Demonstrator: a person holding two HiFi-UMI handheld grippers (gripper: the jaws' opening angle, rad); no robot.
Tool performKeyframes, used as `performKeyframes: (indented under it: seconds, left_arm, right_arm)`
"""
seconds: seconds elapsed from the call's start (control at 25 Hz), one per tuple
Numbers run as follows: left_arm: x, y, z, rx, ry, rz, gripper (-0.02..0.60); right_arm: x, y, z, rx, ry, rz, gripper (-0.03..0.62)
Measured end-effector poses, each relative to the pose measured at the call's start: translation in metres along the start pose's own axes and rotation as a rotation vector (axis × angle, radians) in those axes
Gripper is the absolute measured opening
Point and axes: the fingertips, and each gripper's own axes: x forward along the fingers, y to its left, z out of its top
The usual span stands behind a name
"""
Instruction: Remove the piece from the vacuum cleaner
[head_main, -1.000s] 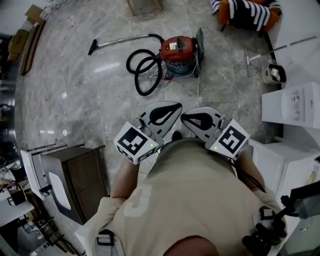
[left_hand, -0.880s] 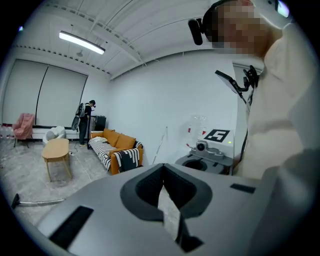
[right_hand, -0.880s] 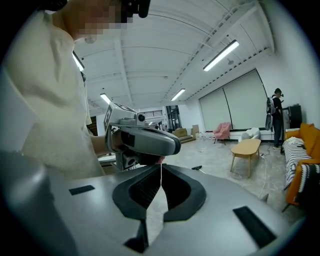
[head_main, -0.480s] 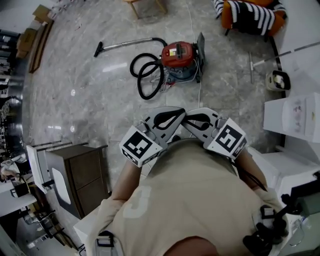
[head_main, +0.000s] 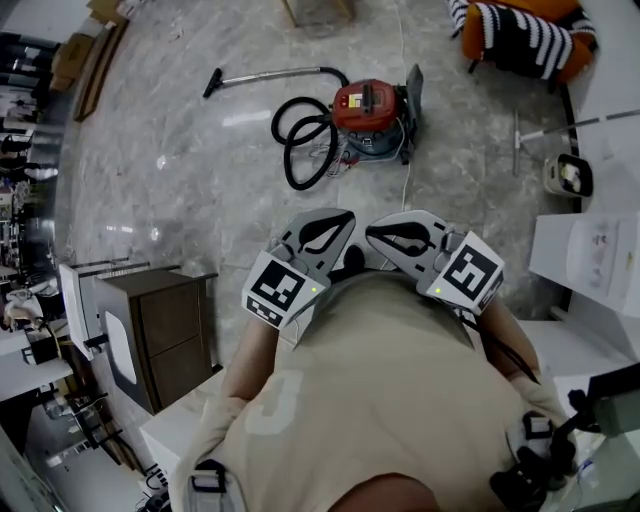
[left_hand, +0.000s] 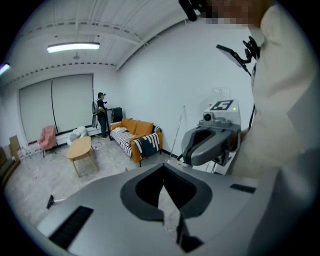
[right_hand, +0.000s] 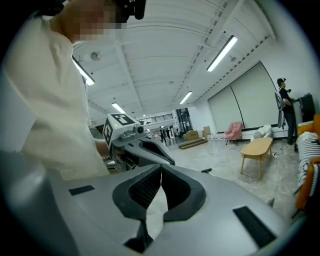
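A red vacuum cleaner (head_main: 372, 110) stands on the marble floor ahead of me in the head view. Its black hose (head_main: 300, 140) coils at its left and a metal wand (head_main: 270, 74) with a floor nozzle lies out to the left. I hold both grippers close to my chest, well short of the vacuum. My left gripper (head_main: 343, 216) is shut and empty; its jaw tips meet in the left gripper view (left_hand: 163, 170). My right gripper (head_main: 372, 232) is shut too, with nothing between its jaws (right_hand: 161, 167).
A dark cabinet (head_main: 165, 335) stands at my left. White appliances (head_main: 590, 250) line the right side. An orange sofa with a striped throw (head_main: 520, 30) is at the far right. A wooden coffee table (left_hand: 81, 150) and a person (left_hand: 101, 112) are far off by the window.
The view has shifted slightly: the vacuum cleaner now sits a little further right and lower in the head view. Both grippers stay shut near my chest.
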Motion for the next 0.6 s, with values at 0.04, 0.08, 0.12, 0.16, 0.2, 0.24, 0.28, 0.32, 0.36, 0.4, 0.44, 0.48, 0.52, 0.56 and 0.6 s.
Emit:
performKeyframes:
  seconds: [0.04,0.08,0.12,0.16,0.2,0.24,0.28,0.32,0.36,0.4,0.44,0.48,0.52,0.56,0.6]
  left_arm:
    - [0.000,0.003,0.000,-0.025,-0.008,-0.001,0.002]
    - [0.001,0.006,0.000,-0.039,-0.013,0.001,0.002]
    - [0.003,0.008,0.001,-0.039,-0.015,0.007,0.002]
    - [0.004,0.010,0.001,-0.030,-0.016,0.009,0.002]
    - [0.006,0.012,0.002,-0.021,-0.022,0.005,0.002]
    - [0.007,0.012,0.005,-0.020,-0.036,-0.009,0.002]
    - [0.007,0.012,0.009,-0.027,-0.061,-0.030,0.002]
    - [0.007,0.011,0.016,-0.042,-0.093,-0.058,0.002]
    - [0.007,0.011,0.022,-0.056,-0.127,-0.089,0.002]
    - [0.007,0.010,0.029,-0.066,-0.158,-0.122,0.002]
    - [0.008,0.010,0.034,-0.068,-0.180,-0.153,0.002]
    - [0.010,0.010,0.038,-0.063,-0.194,-0.180,0.002]
    - [0.012,0.012,0.041,-0.052,-0.202,-0.201,0.002]
    - [0.014,0.014,0.043,-0.040,-0.206,-0.218,0.002]
    - [0.016,0.018,0.044,-0.027,-0.208,-0.235,0.002]
  right_arm:
    - [0.000,-0.002,-0.002,0.002,0.009,-0.003,0.003]
    - [0.000,-0.004,-0.005,0.007,0.014,-0.006,0.003]
    - [0.000,-0.005,-0.006,0.016,0.017,-0.007,0.003]
    - [0.001,-0.006,-0.007,0.024,0.018,-0.009,0.003]
    - [0.002,-0.006,-0.008,0.030,0.020,-0.013,0.003]
    - [0.003,-0.008,-0.008,0.031,0.022,-0.022,0.003]
    - [0.004,-0.010,-0.009,0.031,0.026,-0.035,0.003]
    - [0.005,-0.013,-0.009,0.029,0.034,-0.051,0.003]
    - [0.005,-0.016,-0.009,0.027,0.044,-0.070,0.003]
    - [0.007,-0.019,-0.010,0.025,0.057,-0.089,0.003]
    - [0.009,-0.022,-0.010,0.023,0.070,-0.106,0.003]
    - [0.012,-0.025,-0.011,0.021,0.083,-0.121,0.003]
    - [0.015,-0.028,-0.011,0.019,0.093,-0.134,0.003]
    - [0.020,-0.031,-0.010,0.017,0.100,-0.145,0.003]
    - [0.024,-0.035,-0.007,0.014,0.103,-0.157,0.003]
